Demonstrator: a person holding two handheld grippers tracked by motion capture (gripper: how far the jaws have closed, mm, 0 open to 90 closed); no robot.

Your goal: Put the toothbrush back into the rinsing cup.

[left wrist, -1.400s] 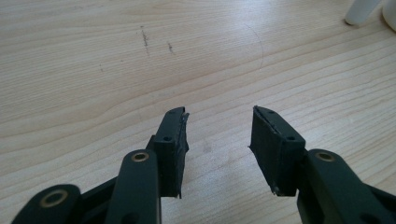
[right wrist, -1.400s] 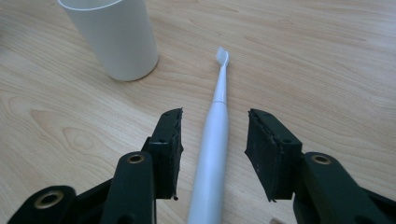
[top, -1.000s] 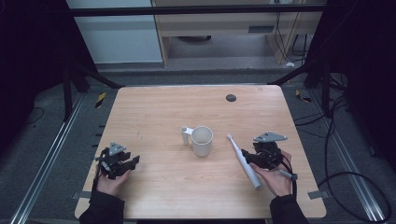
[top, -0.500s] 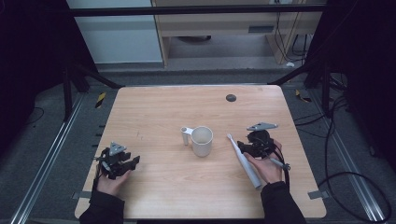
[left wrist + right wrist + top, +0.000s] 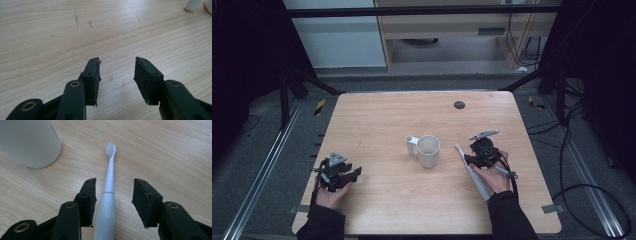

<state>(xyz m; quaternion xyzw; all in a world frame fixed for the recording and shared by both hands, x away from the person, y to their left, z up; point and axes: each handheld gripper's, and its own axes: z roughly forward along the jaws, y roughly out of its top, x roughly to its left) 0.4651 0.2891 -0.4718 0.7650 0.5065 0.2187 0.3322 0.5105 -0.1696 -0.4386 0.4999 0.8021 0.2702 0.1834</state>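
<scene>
Right tool [image 5: 473, 159] has moved left and forward, now over the toothbrush [image 5: 476, 174] beside the mug [image 5: 428, 150]; left tool [image 5: 343, 176] unchanged near the table [image 5: 377, 115] edge. Left gripper view: jaws wide over bare wood. Right gripper view: jaws wide, straddling the toothbrush [image 5: 108, 195] neck, which lies nearer one jaw; no contact.

High view: above the near edge, facing forward and down over the whole table [image 5: 377, 120]. Gripper views: low, close to the wood, looking along black jaws. Shared: mug [image 5: 428, 151] [image 5: 28, 141], toothbrush [image 5: 473, 171] [image 5: 108, 195].
</scene>
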